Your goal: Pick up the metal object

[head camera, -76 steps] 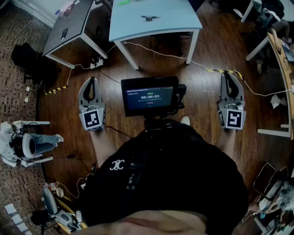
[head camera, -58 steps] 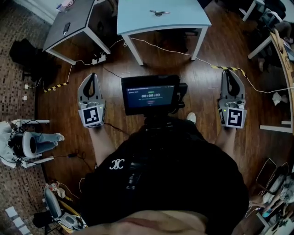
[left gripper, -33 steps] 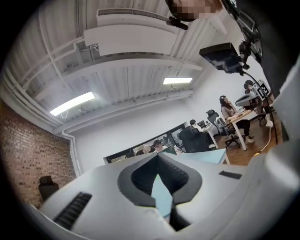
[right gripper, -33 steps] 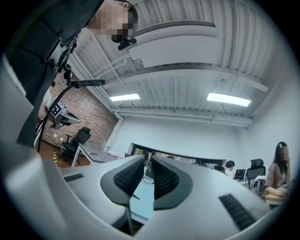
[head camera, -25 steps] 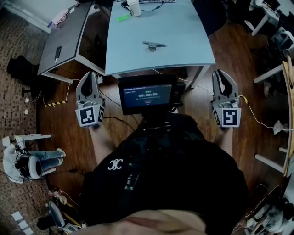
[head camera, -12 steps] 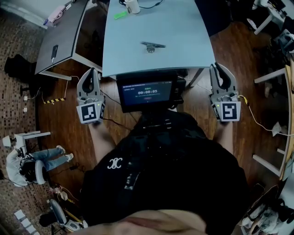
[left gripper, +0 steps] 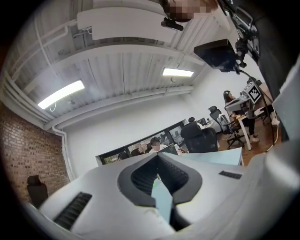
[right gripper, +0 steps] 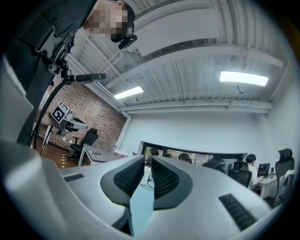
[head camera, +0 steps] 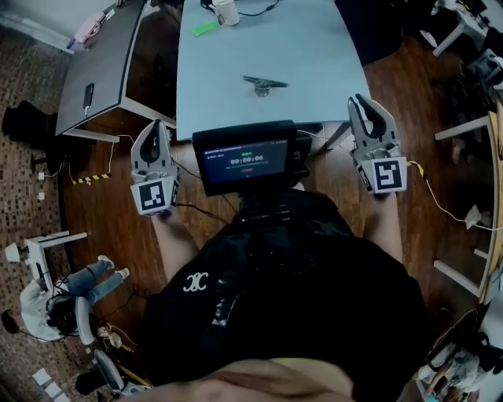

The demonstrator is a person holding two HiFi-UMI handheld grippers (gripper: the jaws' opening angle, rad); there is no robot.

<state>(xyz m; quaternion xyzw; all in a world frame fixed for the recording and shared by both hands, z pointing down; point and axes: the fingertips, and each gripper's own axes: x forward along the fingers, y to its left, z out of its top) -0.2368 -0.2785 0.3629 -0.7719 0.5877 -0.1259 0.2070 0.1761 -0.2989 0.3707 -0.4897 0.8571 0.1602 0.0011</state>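
The metal object (head camera: pixel 265 83), a small dark flat piece on a round foot, lies near the middle of the light blue table (head camera: pixel 314 47) in the head view. My left gripper (head camera: pixel 155 126) hangs over the floor just short of the table's near left corner, jaws closed tip to tip and empty (left gripper: pixel 157 155). At the near right corner, my right gripper (head camera: pixel 357 102) is also short of the object. A narrow slit shows between its jaws, with nothing in it (right gripper: pixel 145 160). Both gripper views point up at the ceiling and far wall, and neither shows the object.
A chest-mounted screen (head camera: pixel 245 160) hides the table's near edge. A white cup (head camera: pixel 227 11) and a green item (head camera: pixel 205 28) sit at the table's far end. A grey desk (head camera: pixel 102 55) stands to the left. Cables (head camera: pixel 431 198) cross the wooden floor.
The person has walked up to the blue table, so it and the metal object are now much nearer. The right gripper has moved forward to the table's corner. Jaws look unchanged.
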